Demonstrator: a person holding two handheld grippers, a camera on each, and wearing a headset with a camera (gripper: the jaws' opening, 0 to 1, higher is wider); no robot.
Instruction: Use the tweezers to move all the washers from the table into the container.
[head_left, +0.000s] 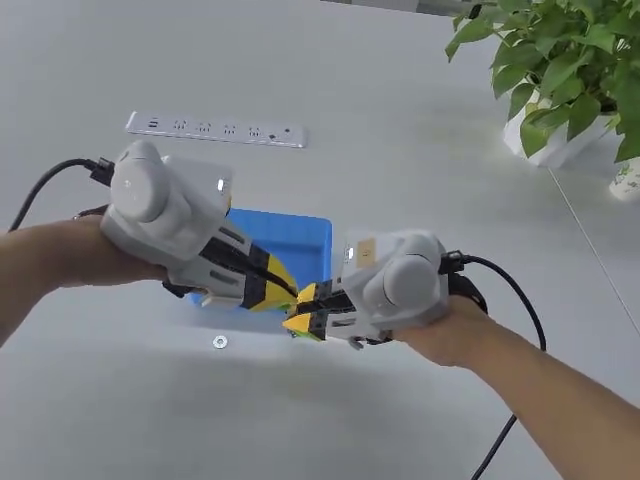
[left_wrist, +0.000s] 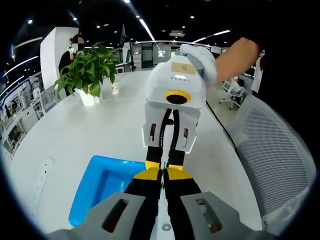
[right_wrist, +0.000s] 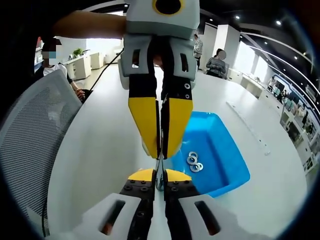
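Note:
Over the near edge of the blue container (head_left: 295, 240) my left gripper (head_left: 285, 293) and right gripper (head_left: 300, 318) meet tip to tip. In the right gripper view a thin pair of metal tweezers (right_wrist: 159, 172) runs between the left gripper's (right_wrist: 160, 150) yellow jaws and into my right gripper (right_wrist: 155, 177); both are shut on it. Three washers (right_wrist: 194, 161) lie inside the container (right_wrist: 225, 160). One washer (head_left: 220, 342) lies on the table in front of the container, below the left gripper. In the left gripper view a small washer (left_wrist: 166, 227) shows low between the left gripper's (left_wrist: 162, 176) jaws.
A white power strip (head_left: 215, 130) lies behind the container. A potted plant (head_left: 560, 70) stands at the back right of the grey table (head_left: 400, 130). Cables trail from both grippers. A mesh office chair (left_wrist: 280, 165) stands beside the table, and people are far off in the room.

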